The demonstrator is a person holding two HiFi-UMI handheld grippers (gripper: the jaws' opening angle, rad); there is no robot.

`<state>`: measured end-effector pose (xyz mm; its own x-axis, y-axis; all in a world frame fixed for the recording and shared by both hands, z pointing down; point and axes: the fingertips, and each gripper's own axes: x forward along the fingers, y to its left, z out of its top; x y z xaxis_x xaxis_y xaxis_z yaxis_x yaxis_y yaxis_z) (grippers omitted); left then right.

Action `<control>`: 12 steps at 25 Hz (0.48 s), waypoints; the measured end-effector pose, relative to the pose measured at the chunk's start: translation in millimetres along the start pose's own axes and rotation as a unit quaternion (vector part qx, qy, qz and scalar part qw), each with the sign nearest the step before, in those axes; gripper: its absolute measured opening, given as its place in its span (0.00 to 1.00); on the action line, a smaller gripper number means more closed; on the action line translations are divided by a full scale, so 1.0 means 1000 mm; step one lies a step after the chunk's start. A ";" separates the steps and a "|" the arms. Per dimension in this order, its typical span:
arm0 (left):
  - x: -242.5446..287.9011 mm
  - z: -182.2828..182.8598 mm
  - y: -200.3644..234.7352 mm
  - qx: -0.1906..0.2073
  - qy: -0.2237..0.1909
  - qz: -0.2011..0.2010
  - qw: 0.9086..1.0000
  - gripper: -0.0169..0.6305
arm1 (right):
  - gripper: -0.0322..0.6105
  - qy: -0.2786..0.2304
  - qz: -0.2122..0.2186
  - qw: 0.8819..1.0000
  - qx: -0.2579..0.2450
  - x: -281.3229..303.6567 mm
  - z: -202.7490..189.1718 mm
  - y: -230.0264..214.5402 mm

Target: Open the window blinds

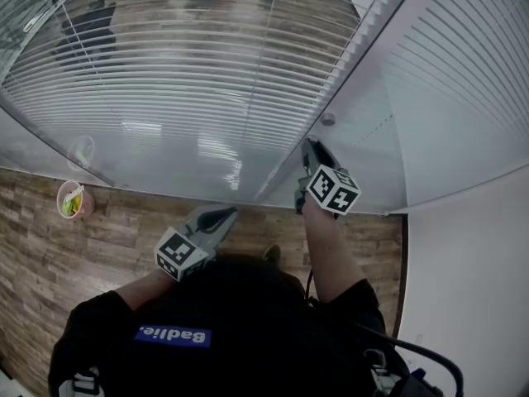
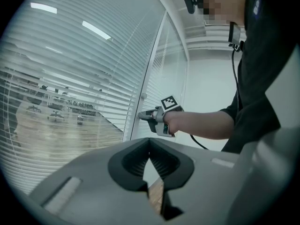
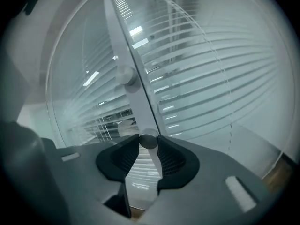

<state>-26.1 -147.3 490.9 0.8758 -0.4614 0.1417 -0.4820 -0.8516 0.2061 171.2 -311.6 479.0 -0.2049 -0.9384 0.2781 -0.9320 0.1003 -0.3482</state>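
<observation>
Now clamping the fingers of the right gripper on the round knob on the frame post between the glazed window blinds, likely to twist them open, while keeping the left gripper near, fingers together and empty, out of the way

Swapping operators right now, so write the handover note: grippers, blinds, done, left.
Left gripper: shut, empty, touching nothing.
Right gripper: shut on the lower knob on the frame between the left blind and the right blind.
Left blind's slats are open enough to see through; right blind looks closed.
Done: knob gripped.
Left: probably turn it until the slats open.
</observation>
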 end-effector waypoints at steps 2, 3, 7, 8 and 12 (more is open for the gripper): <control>0.000 0.000 0.000 0.001 0.000 -0.001 1.000 0.03 | 0.25 0.009 -0.010 0.999 -0.036 0.000 -0.001 0.001; 0.000 0.000 -0.001 0.001 0.000 -0.002 1.000 0.03 | 0.25 0.011 -0.012 0.999 -0.043 0.001 -0.001 0.001; 0.000 0.001 -0.001 -0.002 -0.002 -0.002 1.000 0.03 | 0.25 0.026 -0.033 0.993 -0.109 0.001 -0.001 0.002; 0.000 0.001 -0.001 -0.001 -0.002 -0.003 1.000 0.03 | 0.25 0.030 -0.042 0.989 -0.138 0.001 -0.001 0.003; -0.001 0.000 -0.001 -0.001 -0.002 -0.002 1.000 0.03 | 0.25 0.039 -0.068 0.969 -0.234 0.002 -0.001 0.005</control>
<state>-26.6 -146.3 490.5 0.8778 -0.4589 0.1372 -0.4785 -0.8528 0.2090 165.9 -312.7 478.8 -0.0753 -0.9277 0.3658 -0.9817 0.1332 0.1358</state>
